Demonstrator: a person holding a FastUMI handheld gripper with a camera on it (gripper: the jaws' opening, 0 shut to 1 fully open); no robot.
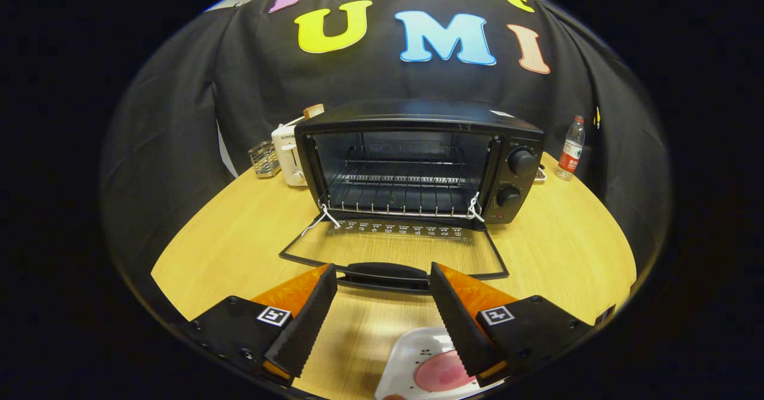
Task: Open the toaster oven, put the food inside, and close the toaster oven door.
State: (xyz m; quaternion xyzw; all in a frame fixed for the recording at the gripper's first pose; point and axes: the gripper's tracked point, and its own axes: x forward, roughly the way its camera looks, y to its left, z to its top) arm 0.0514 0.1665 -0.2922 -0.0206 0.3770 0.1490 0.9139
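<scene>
While the gripper (382,277) hangs with its fingers spread wide and empty, the food (440,371) lies on a plate (406,358) at the table's (567,245) near edge, under the right finger. Just ahead, the door's handle (382,271) lies flat before the open oven (418,161).

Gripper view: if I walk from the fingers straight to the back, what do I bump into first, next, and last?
Plate with pink food between the open gripper fingers → oven door handle → glass door lying flat on the table → wire rack inside the toaster oven → black cloth wall.
</scene>
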